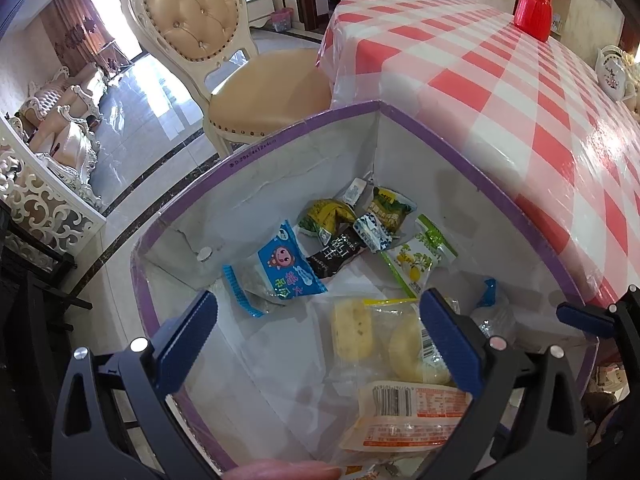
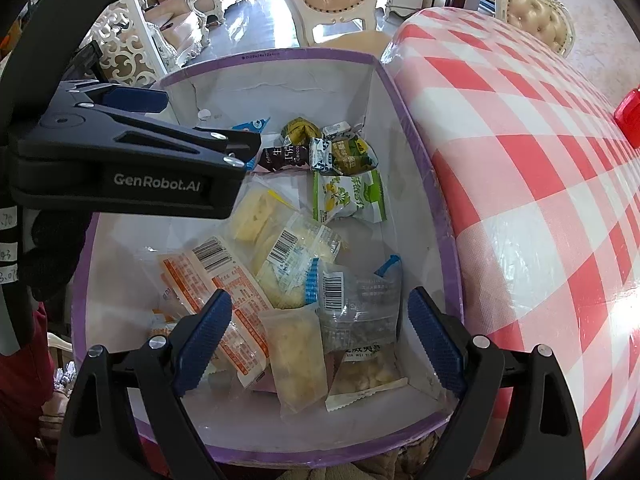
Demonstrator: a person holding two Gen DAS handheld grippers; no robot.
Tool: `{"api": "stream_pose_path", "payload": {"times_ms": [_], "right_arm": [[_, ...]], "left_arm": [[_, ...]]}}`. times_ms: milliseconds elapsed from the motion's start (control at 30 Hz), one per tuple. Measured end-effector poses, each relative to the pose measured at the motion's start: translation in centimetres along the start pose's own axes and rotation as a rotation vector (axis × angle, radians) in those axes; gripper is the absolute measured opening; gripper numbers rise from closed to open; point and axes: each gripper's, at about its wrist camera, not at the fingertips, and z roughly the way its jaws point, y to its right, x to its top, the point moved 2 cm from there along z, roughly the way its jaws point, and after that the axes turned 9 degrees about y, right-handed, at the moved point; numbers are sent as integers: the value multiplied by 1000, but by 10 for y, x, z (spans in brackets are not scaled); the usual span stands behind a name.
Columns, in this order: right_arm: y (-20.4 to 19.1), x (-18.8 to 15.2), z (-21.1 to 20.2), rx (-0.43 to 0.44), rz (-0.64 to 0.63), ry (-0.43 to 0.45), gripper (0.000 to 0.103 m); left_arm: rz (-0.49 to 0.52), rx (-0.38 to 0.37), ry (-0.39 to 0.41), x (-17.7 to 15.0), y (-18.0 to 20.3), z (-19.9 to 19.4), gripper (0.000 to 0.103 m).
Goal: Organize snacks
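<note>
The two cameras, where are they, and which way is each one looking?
Left wrist: sits on the left tongs, looking down into the purple-edged box of snacks; its own open blue fingers and a fingertip show.
Right wrist: sits on the right tongs, looking down into the box from its near end; its open fingers and the left tongs show.
Both share the box, the green lemon packet and the checked tablecloth.

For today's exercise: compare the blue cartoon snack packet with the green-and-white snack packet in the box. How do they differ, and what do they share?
1. Colour: the blue cartoon packet is bright blue with a pink cartoon face; the green-and-white packet is white with green trim and a yellow picture.
2. Place: the blue cartoon packet lies nearer the box's left wall, the green-and-white packet nearer the wall beside the table.

Both are sealed and lie loose on the box floor, ungripped by either claw.
</note>
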Motion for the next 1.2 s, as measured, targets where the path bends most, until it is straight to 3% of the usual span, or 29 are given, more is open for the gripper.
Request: {"api": "stream_pose_path", "payload": {"times_ms": [1200], "right_arm": [[4,0,4,2,22,-8,86]], "left_arm": [[-5,-12,-15,-1,-3,5,101]]}}
